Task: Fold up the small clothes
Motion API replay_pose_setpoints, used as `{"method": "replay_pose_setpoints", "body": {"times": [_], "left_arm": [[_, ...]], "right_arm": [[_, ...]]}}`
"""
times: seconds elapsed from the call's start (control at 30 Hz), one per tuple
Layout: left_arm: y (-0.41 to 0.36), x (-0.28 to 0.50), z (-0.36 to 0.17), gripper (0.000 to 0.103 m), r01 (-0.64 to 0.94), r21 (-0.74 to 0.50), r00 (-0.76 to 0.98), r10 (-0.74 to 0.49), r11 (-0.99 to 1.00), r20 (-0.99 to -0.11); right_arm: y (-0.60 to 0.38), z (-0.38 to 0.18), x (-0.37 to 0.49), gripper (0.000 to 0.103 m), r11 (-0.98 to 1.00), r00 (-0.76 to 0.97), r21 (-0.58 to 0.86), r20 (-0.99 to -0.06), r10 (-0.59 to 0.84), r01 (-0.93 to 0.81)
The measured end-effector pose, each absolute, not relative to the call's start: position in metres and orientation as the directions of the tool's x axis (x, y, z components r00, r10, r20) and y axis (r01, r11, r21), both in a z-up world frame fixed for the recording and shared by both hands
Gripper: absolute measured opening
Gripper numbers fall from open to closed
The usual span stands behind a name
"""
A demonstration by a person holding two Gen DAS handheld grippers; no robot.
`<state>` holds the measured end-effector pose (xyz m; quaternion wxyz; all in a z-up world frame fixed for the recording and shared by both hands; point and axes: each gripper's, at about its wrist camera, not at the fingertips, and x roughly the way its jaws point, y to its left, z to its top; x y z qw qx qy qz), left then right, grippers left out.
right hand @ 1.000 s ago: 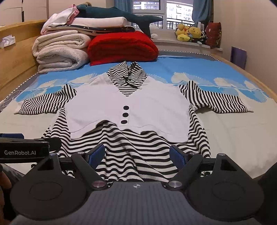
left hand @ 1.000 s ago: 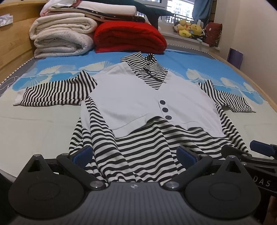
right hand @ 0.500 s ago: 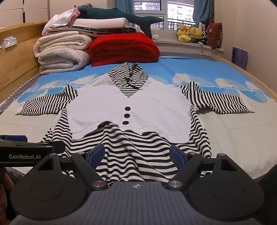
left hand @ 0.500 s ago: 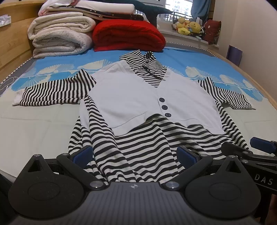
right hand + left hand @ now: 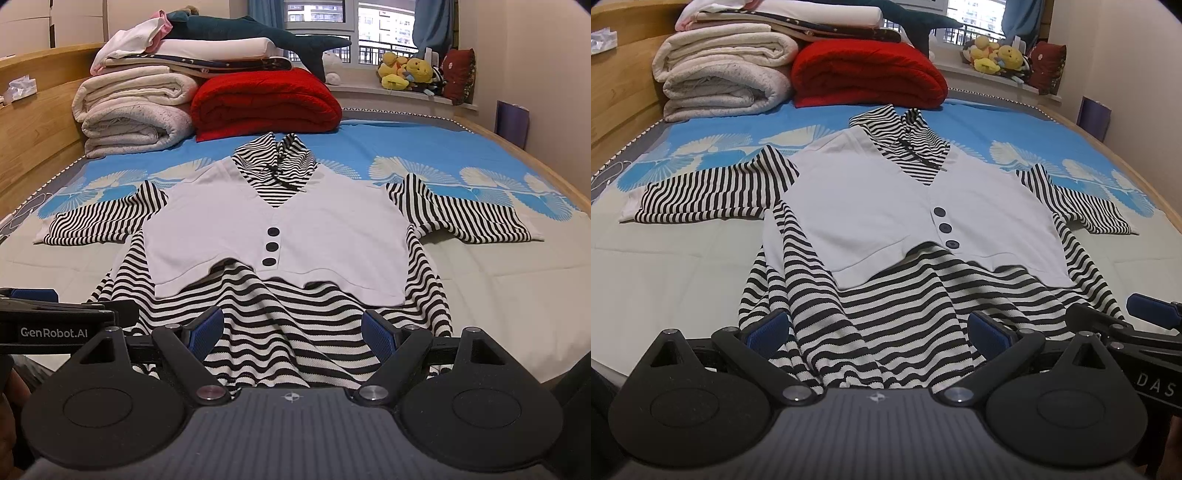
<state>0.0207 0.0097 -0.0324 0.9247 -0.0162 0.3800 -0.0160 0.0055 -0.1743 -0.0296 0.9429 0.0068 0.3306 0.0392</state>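
Note:
A small black-and-white striped top with a white vest front and three dark buttons (image 5: 905,221) lies flat, face up, on the bed, sleeves spread to both sides; it also shows in the right wrist view (image 5: 280,229). My left gripper (image 5: 877,332) is open, its blue pads hovering over the left part of the striped hem. My right gripper (image 5: 293,334) is open over the right part of the hem. Each gripper shows at the edge of the other's view. Neither holds cloth.
The bed sheet (image 5: 683,280) is pale near me and blue with fan prints farther off. Folded white blankets (image 5: 129,110) and a red quilt (image 5: 266,101) are stacked at the head. A wooden bed frame (image 5: 33,122) runs along the left. Plush toys (image 5: 406,72) sit on the windowsill.
Both grippers have drifted slightly toward the hem and tilted down a little. Both stay open. The garment has not moved.

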Motion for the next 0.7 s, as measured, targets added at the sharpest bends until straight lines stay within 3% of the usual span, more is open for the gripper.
{"method": "replay_pose_setpoints", "body": {"times": [0.7], "left_arm": [[0.0117,0.0199,-0.0349,0.103,0.006,-0.050,0.706,-0.039,0.999,-0.707]], "right_arm": [[-0.1758,-0.0337,0.0079,0.083,0.997,0.767,0.052,-0.636,0.080,-0.061]]}}
